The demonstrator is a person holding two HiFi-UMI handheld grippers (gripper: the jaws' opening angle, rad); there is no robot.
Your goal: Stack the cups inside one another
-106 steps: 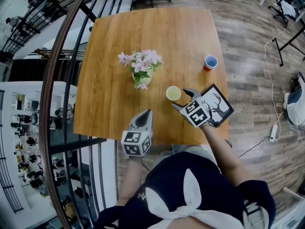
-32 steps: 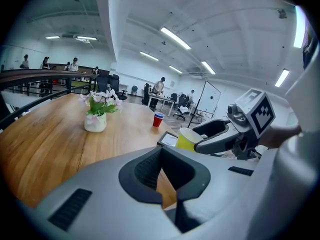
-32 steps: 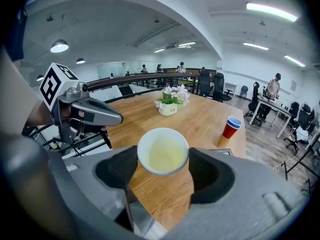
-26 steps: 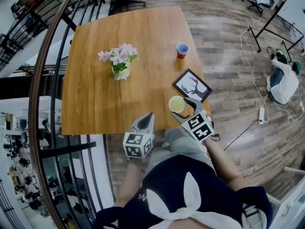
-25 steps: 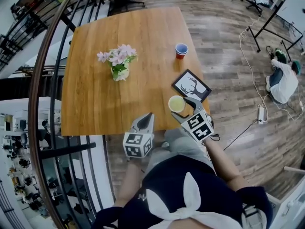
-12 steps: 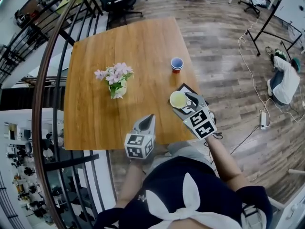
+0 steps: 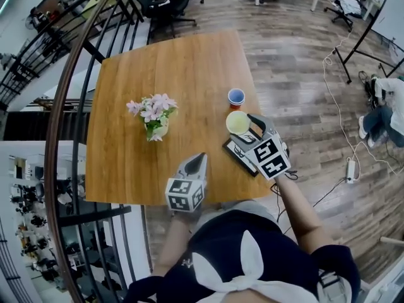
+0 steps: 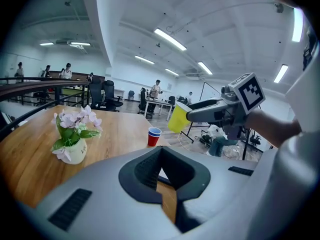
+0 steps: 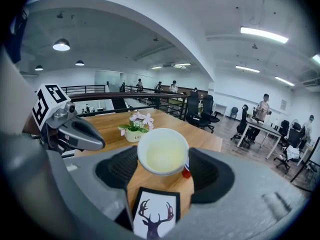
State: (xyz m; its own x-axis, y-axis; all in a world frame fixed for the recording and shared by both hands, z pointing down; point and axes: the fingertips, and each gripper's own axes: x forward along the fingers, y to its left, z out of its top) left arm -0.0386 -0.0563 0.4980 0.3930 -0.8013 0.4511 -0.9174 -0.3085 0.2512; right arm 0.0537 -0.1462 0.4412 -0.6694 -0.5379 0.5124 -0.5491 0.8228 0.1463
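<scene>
Yellow cup [image 7: 238, 122]: right gripper [image 7: 249, 131] clamped on it; newly lifted, carried mid-frame, just below red cup [image 7: 236, 97]; nesting pending. Left gripper [image 7: 194, 163]: fingers together, empty.

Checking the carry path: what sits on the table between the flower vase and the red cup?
Nothing: in the head view, the table between the flower vase and the red cup is bare wood.

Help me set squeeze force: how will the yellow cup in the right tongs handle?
The yellow cup looks empty and thin-walled, so it is probably light and easily crushed. Its smooth, tapered sides may let it slip if held loosely.
</scene>
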